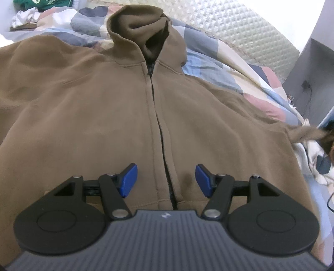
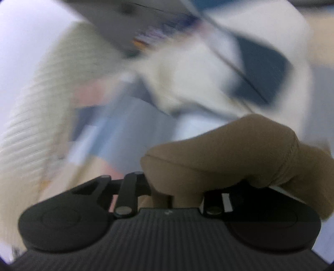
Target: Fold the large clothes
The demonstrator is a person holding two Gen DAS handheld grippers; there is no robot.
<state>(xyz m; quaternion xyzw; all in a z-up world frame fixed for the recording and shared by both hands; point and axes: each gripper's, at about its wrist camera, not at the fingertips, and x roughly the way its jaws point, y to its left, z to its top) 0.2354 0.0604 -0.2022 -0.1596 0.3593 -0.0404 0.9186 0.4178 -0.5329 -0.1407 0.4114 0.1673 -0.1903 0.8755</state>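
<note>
A brown zip-up hoodie (image 1: 94,108) lies front up on the bed, hood (image 1: 142,27) at the far end, zipper running down the middle. My left gripper (image 1: 166,180) is open and empty, hovering over the hem beside the zipper. Its blue pads (image 1: 128,180) stand wide apart. The hoodie's right sleeve (image 1: 306,133) stretches out toward the right edge. In the blurred right wrist view, my right gripper (image 2: 177,193) is shut on the brown sleeve cuff (image 2: 229,154), which bunches over the hidden fingers.
A checked quilt (image 1: 219,68) covers the bed under the hoodie. A quilted cream headboard (image 1: 240,27) stands behind. Green and white clothes (image 1: 35,10) lie at the far left. Cables and a dark wall (image 1: 309,68) are at the right.
</note>
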